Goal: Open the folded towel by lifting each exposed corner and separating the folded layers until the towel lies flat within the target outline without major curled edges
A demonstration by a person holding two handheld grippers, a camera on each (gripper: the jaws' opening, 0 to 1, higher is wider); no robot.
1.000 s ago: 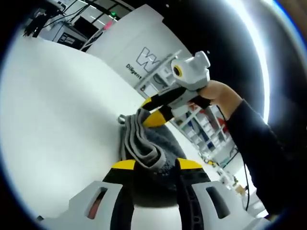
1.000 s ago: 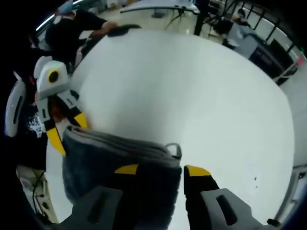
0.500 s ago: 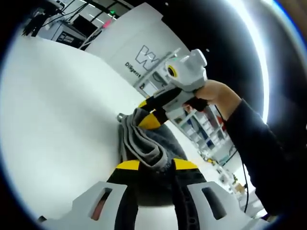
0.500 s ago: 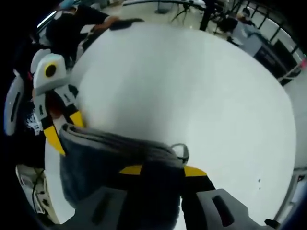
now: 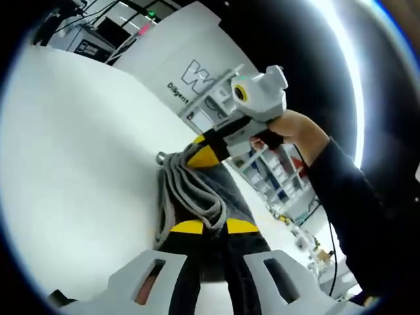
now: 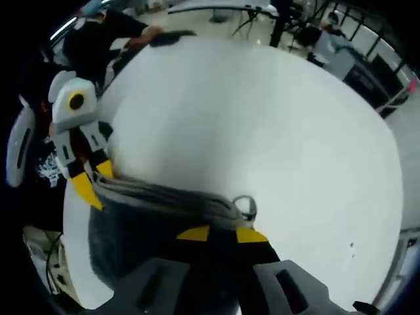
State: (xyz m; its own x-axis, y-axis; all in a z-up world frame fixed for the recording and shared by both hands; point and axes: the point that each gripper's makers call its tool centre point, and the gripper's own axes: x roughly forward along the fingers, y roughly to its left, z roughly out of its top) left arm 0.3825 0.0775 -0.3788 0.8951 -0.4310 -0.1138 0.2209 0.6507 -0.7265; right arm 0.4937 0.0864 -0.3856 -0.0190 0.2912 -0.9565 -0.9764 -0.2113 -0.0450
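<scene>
Both hand-held grippers, now closed, on grey folded towel (image 6: 151, 216), layered edges bunched.

A lab: white worktable (image 6: 262, 131), equipment racks (image 5: 98, 26), cables.

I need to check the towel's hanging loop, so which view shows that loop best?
The right gripper view: the hanging loop stands out against the white table, at the towel's corner by the right gripper. In the left gripper view it is small and partly hidden.

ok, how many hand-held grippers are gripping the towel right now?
2. The left hand-held gripper pinches one end of the towel; the right hand-held gripper pinches the other.
</scene>
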